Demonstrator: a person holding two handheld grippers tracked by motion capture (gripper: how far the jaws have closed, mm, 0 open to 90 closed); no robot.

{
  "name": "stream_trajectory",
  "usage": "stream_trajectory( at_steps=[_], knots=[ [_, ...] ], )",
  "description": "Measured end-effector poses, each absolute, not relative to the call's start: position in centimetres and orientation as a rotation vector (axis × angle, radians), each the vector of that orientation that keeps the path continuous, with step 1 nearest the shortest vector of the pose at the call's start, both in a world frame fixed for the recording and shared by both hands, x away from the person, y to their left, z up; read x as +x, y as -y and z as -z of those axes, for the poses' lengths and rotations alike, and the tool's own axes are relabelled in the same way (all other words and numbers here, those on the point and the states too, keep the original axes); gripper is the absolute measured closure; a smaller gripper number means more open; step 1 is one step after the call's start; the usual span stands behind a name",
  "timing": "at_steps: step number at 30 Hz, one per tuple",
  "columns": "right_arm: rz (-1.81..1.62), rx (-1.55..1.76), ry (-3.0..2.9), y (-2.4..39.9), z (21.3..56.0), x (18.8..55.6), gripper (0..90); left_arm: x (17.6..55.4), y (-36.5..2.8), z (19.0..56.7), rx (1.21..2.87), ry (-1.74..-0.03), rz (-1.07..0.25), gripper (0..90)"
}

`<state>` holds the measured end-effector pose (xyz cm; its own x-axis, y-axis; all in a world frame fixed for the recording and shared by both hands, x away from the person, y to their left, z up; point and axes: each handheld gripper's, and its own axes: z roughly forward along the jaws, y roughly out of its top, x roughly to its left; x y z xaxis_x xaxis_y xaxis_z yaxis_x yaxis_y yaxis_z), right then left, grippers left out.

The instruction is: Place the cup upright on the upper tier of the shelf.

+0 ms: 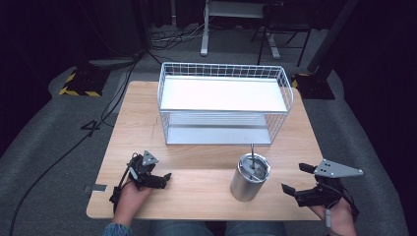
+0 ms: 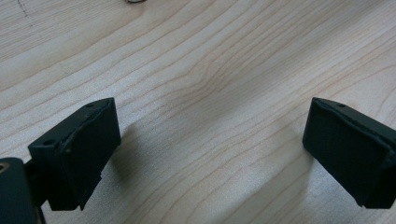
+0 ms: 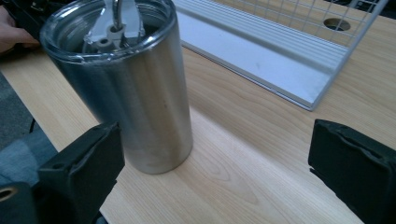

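Wooden table bears a steel tumbler just beside the right gripper — jaws wide apart, empty.

Bright overhead light, dark bkgd, glare on shelf, soft shadows, slight blur

**Item count, tabletop**

One wooden table. One white wire rack with two shelves, at 12 o'clock. One stainless steel tumbler with one clear lid and one metal straw, at 5 o'clock. Two handheld grippers: left gripper at 7 o'clock, right gripper at 4 o'clock.
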<state>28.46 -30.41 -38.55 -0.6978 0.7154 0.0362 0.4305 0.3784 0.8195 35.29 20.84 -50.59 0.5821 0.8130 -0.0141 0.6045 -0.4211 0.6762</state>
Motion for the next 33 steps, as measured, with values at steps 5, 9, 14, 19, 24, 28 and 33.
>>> stream_trajectory(
  at_steps=[5, 9, 14, 19, 24, 28, 33],
  knots=[
    [-1.256, 0.97, -2.338, 29.4, 38.4, 28.4, 3.6, 35.3, -20.8, 50.6, 2.17, -1.122, -0.416, 4.7],
    [-1.249, 0.917, -2.379, 27.8, 38.5, 28.5, 0.6, 35.3, -20.8, 50.6, 2.17, -1.122, -0.417, 4.7],
    [-1.26, 0.873, -2.408, 26.4, 38.6, 28.5, 0.1, 35.3, -20.8, 50.6, 2.169, -1.122, -0.415, 4.7],
    [-1.277, 0.849, -2.424, 25.5, 38.8, 28.5, 0.0, 35.3, -20.8, 50.6, 2.169, -1.122, -0.415, 4.7],
    [-1.291, 0.819, -2.446, 24.1, 39.3, 28.8, 0.0, 35.3, -20.8, 50.6, 2.169, -1.123, -0.415, 4.7],
    [-1.293, 0.82, -2.452, 23.6, 39.8, 29.3, 0.0, 35.3, -20.8, 50.6, 2.169, -1.122, -0.415, 4.7],
    [-1.296, 0.819, -2.474, 23.0, 40.6, 29.8, 0.0, 35.3, -20.8, 50.6, 2.169, -1.122, -0.415, 4.7]
  ],
)
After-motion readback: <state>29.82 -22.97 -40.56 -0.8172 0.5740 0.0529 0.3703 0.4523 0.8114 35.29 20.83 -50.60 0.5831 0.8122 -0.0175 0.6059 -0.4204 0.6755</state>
